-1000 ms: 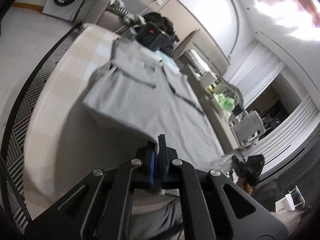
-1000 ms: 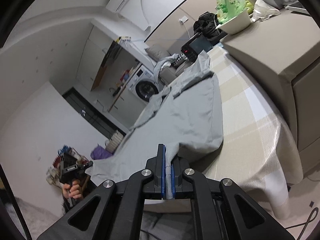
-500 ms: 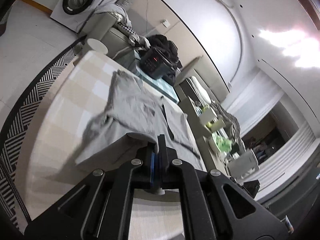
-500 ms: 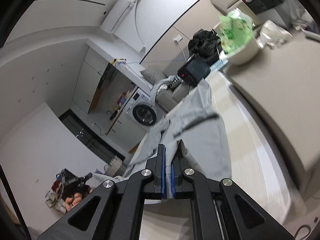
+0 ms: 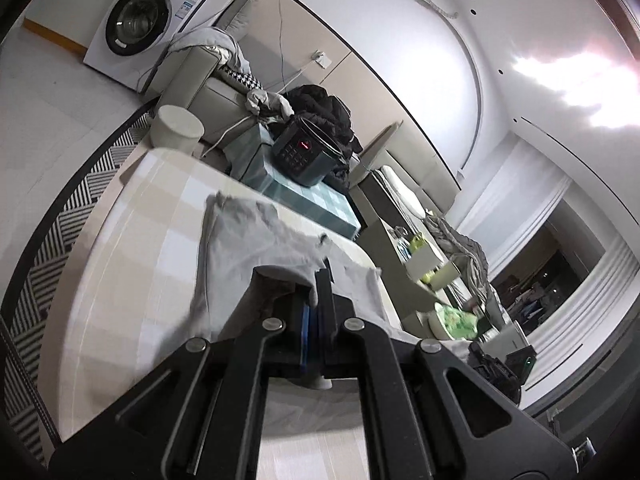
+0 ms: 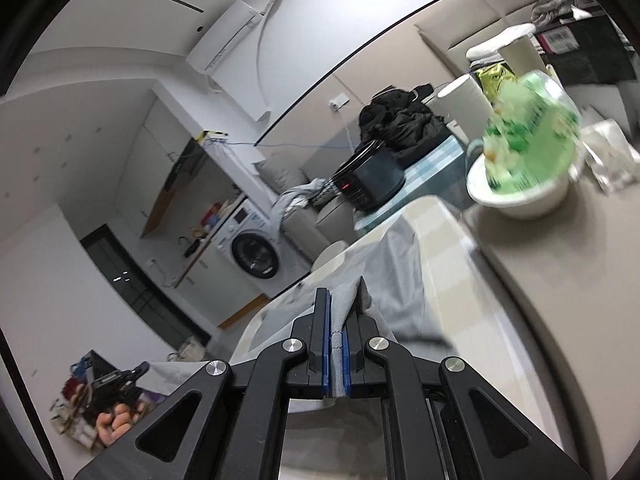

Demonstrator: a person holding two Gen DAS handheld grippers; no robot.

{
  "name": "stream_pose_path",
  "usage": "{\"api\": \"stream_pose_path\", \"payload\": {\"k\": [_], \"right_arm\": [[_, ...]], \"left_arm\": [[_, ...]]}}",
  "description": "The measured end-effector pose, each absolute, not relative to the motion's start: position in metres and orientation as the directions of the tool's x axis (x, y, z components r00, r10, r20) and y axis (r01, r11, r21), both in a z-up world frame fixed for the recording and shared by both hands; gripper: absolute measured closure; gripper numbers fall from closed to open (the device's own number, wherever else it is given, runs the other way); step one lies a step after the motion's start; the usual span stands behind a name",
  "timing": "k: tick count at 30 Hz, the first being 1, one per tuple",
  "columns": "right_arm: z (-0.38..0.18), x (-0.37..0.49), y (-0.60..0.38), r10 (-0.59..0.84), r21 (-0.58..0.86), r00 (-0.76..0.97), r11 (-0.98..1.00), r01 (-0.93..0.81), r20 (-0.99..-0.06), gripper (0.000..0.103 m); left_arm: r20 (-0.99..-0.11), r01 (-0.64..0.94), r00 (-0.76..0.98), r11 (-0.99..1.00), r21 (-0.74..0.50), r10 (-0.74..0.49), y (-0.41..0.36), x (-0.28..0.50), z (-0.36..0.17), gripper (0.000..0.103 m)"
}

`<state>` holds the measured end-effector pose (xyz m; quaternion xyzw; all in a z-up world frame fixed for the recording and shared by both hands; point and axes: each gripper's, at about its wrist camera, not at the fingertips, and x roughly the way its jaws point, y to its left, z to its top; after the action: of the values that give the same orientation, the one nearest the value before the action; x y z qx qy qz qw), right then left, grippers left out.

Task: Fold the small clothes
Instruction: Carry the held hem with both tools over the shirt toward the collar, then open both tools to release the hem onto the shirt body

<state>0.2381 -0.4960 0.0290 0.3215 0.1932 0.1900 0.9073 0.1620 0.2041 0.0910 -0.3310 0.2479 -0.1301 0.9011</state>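
A grey garment [image 5: 256, 240] lies spread along a table covered with a beige checked cloth [image 5: 132, 240]. Its near hem is lifted off the surface, held in two places. The left gripper [image 5: 316, 300] has its jaws closed together on one corner of the hem, with a little grey cloth showing above the blue pads. The right gripper [image 6: 335, 320] is clamped the same way on the other corner — a strip of grey fabric runs down between its blue pads. The far end of the garment rests flat toward the far edge of the table.

The cloth looks thin, light and limp. It sags between the two grips and drapes in soft folds, so it should follow wherever the corners are carried and will not hold a shape by itself. The hem corners seem the right places to hold, since pulling them apart would keep the edge taut. A shallow pinch may slip.

Bare tablecloth shows along the left edge in the left wrist view, so there is room on that side. On the right, the garment lies near the table's right edge, beside a raised tan counter [image 6: 540, 280] carrying a white bowl with a green packet [image 6: 524, 168]. Beyond the far edge stands a dark appliance with a red display [image 5: 306, 152] — likely the tightest boundary for a forward fold.
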Motion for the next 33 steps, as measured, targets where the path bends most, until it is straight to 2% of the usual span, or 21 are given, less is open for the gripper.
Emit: {"api": "stream_pose_path", "payload": {"k": [9, 16, 18, 20, 22, 23, 24, 25, 28, 33], "right_arm": [[0.052, 0.373, -0.468, 0.39, 0.608, 0.873, 0.78, -0.144, -0.294, 0.098], [0.043, 0.494, -0.444, 0.308, 0.551, 0.857, 0.834, -0.033, -0.414, 0.098], [0.034, 0.526, -0.44, 0.254, 0.525, 0.843, 0.85, 0.04, -0.475, 0.092], [0.025, 0.539, -0.442, 0.215, 0.522, 0.829, 0.846, 0.106, -0.517, 0.072], [0.018, 0.539, -0.445, 0.234, 0.555, 0.824, 0.824, 0.113, -0.516, 0.069], [0.015, 0.53, -0.446, 0.24, 0.553, 0.824, 0.826, 0.104, -0.514, 0.064], [0.013, 0.524, -0.444, 0.247, 0.54, 0.82, 0.837, 0.088, -0.516, 0.061], [0.011, 0.518, -0.443, 0.259, 0.527, 0.814, 0.847, 0.066, -0.519, 0.058], [0.001, 0.504, -0.436, 0.29, 0.492, 0.787, 0.87, 0.02, -0.545, 0.057], [-0.024, 0.507, -0.423, 0.356, 0.535, 0.723, 0.844, 0.023, -0.592, 0.057]], "left_arm": [[-0.389, 0.016, 0.851, 0.76, -0.65, -0.352, 0.221, 0.302, 0.078, 0.103], [-0.51, -0.128, 0.822, 0.79, -0.6, -0.254, 0.243, 0.414, 0.038, 0.103], [-0.568, -0.206, 0.794, 0.784, -0.586, -0.217, 0.255, 0.451, 0.022, 0.102], [-0.642, -0.29, 0.747, 0.783, -0.551, -0.175, 0.265, 0.477, 0.007, 0.1], [-0.664, -0.322, 0.738, 0.802, -0.503, -0.12, 0.269, 0.483, 0.003, 0.083], [-0.671, -0.332, 0.736, 0.814, -0.477, -0.093, 0.27, 0.477, 0.002, 0.055], [-0.678, -0.342, 0.732, 0.824, -0.452, -0.068, 0.271, 0.471, 0.002, 0.032], [-0.676, -0.341, 0.734, 0.83, -0.44, -0.057, 0.271, 0.466, 0.001, 0.03], [-0.676, -0.318, 0.735, 0.857, -0.406, -0.048, 0.267, 0.443, 0.001, 0.03], [-0.688, -0.297, 0.719, 0.852, -0.43, -0.097, 0.241, 0.406, -0.012, 0.03]]}}
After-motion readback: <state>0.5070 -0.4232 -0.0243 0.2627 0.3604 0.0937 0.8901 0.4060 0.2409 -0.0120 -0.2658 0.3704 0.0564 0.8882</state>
